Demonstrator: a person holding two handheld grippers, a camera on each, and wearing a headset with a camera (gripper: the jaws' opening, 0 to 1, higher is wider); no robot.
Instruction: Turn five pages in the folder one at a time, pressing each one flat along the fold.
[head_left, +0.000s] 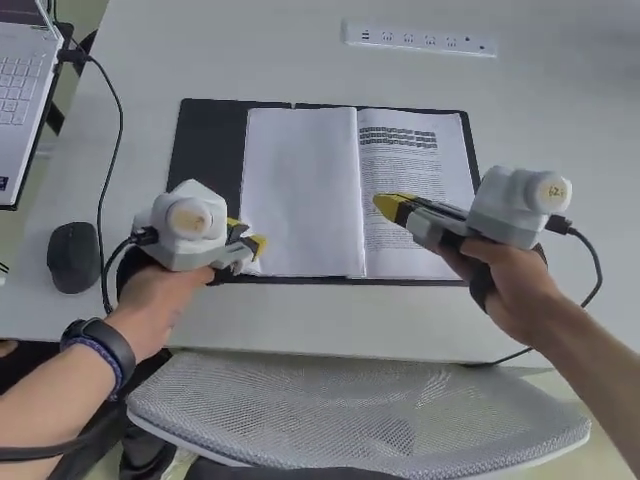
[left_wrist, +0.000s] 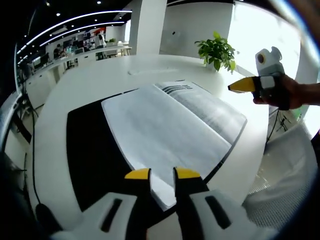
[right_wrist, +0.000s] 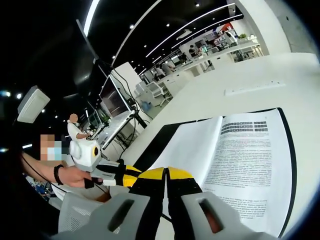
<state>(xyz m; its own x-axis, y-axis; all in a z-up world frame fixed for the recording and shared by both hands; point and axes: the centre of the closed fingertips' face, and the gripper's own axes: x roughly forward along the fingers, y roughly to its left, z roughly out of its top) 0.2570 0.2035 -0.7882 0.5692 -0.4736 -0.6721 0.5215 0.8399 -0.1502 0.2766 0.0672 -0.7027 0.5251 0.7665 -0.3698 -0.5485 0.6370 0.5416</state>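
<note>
Just below right fingers, open folder; left fingers at near edge.

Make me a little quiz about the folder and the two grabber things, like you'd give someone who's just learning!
1. True or false: the folder lies open on the table.
2. Fill the gap: the right gripper is over the printed page, and its jaws are ___.
3. Where is the tip of the left gripper?
A: over the printed page
B: at the bottom corner of the blank page
C: past the folder's top edge

Key: 1 true; 2 shut; 3 B.
</note>
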